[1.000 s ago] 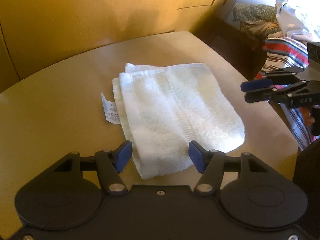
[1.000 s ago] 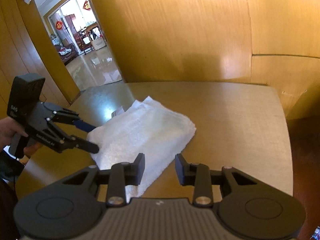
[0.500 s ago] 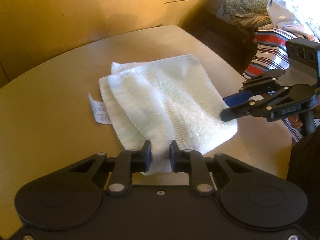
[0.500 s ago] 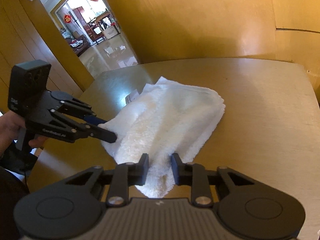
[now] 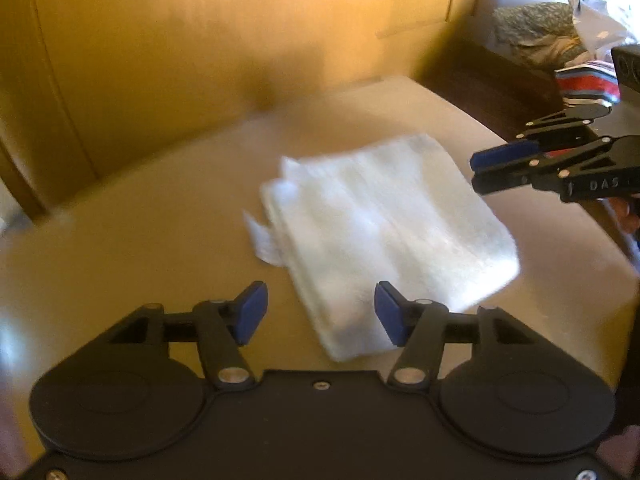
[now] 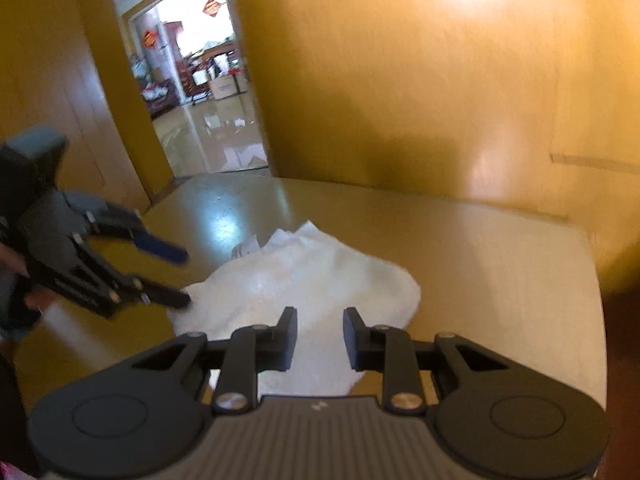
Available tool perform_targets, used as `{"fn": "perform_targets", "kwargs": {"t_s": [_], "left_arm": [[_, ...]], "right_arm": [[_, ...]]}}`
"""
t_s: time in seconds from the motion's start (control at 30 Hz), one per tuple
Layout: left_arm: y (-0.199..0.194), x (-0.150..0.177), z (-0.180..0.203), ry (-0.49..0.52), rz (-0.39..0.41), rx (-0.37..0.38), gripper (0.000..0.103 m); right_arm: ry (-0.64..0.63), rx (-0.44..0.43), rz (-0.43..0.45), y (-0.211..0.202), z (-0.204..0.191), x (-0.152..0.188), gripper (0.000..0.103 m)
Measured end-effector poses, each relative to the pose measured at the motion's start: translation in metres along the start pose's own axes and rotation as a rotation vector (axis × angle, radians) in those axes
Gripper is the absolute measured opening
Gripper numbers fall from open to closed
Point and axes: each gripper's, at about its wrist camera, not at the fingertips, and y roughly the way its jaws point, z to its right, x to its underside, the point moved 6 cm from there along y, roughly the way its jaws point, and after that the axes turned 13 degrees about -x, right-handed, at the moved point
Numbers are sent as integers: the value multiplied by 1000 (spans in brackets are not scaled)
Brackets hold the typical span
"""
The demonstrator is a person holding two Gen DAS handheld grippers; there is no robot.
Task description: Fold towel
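Note:
A white towel (image 5: 380, 220) lies folded on the round tan table (image 5: 120, 260), its label (image 5: 260, 240) sticking out at the left edge. My left gripper (image 5: 320, 300) hovers just over the towel's near corner. Its blue-padded jaws are opening, and the pads do not touch the cloth. My right gripper (image 5: 474, 172) hangs above the towel's right side with its jaws only slightly apart and nothing between them. In the right wrist view the towel (image 6: 320, 272) shows below the right gripper (image 6: 320, 320), and the left gripper (image 6: 184, 279) is at its left corner.
Wooden wall panels (image 5: 200, 40) close off the far side of the table. A pile of striped and patterned cloth (image 5: 584, 80) lies past the right edge. An open doorway (image 6: 200, 100) shows beyond the table (image 6: 480, 260) in the right wrist view.
Half a second ago both grippers pinched the towel's near edge. Now the left jaws have spread and lifted off it, the right gripper has drawn back, and the towel lies flat.

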Motion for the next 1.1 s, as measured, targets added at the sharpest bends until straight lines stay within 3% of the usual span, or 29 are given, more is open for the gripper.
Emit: {"fn": "perform_targets", "kwargs": {"t_s": [0.17, 0.3, 0.43, 0.53, 0.63, 0.7, 0.83, 0.97, 1.1], "left_arm": [[-7, -24, 22, -13, 47, 113, 59], [25, -28, 60, 55, 7, 74, 59], [44, -15, 69, 53, -44, 45, 59], [48, -9, 66, 33, -49, 49, 59], [48, -15, 63, 17, -53, 41, 59], [32, -23, 59, 8, -4, 15, 59], [15, -19, 63, 91, 13, -19, 59], [18, -1, 68, 180, -14, -62, 59], [23, 9, 64, 153, -30, -73, 59]], "right_arm": [[-32, 21, -2, 16, 12, -7, 26], [-13, 56, 5, 27, 37, -12, 26], [45, 64, -51, 44, 60, -7, 25], [100, 52, -42, 48, 69, -3, 25], [77, 65, -31, 43, 65, -9, 26], [31, 52, 9, 24, 50, -20, 27], [-156, 39, -109, 5, 4, -8, 26], [-190, 11, -189, 12, -13, 14, 27], [-246, 20, -248, 26, -22, 28, 28]]}}
